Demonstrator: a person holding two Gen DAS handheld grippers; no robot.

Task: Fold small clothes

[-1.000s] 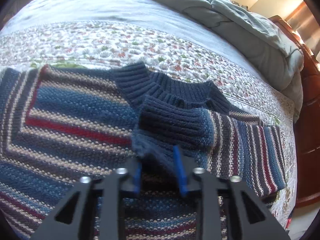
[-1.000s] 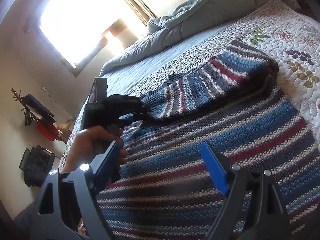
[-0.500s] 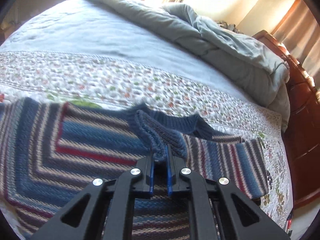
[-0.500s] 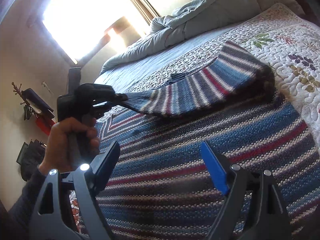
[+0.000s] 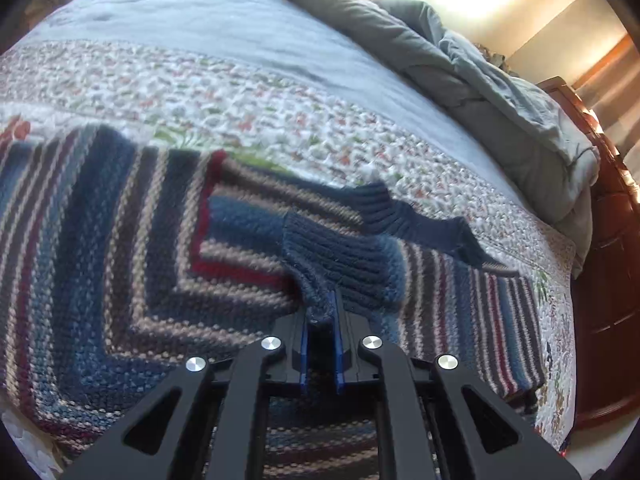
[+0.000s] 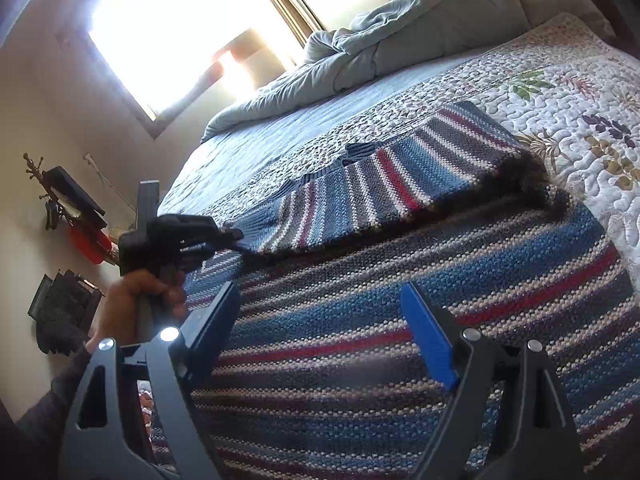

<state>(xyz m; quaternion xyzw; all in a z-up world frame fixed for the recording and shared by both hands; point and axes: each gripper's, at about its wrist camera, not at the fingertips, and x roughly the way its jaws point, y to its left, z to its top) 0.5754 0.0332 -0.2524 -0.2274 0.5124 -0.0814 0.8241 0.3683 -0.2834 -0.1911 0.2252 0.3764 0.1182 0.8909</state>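
A striped knit sweater [image 5: 120, 256] in blue, red and cream lies flat on the quilted bed. My left gripper [image 5: 322, 312] is shut on the navy ribbed cuff [image 5: 340, 256] of its sleeve, which is folded across the body. The right wrist view shows the left gripper [image 6: 234, 236] holding the sleeve [image 6: 380, 188] low over the sweater body [image 6: 400, 320]. My right gripper [image 6: 324, 320] is open and empty, hovering above the sweater body.
The floral quilt [image 5: 240, 100] covers the bed, with a rumpled grey duvet [image 5: 480, 80] at the far side. A wooden footboard [image 5: 608, 280] stands at the right. A bright window [image 6: 180, 32] and wall items [image 6: 68, 208] are on the left.
My left gripper closed on the sleeve cuff, lifted it and carried it across the sweater, then lowered it. The right gripper has stayed open and still.
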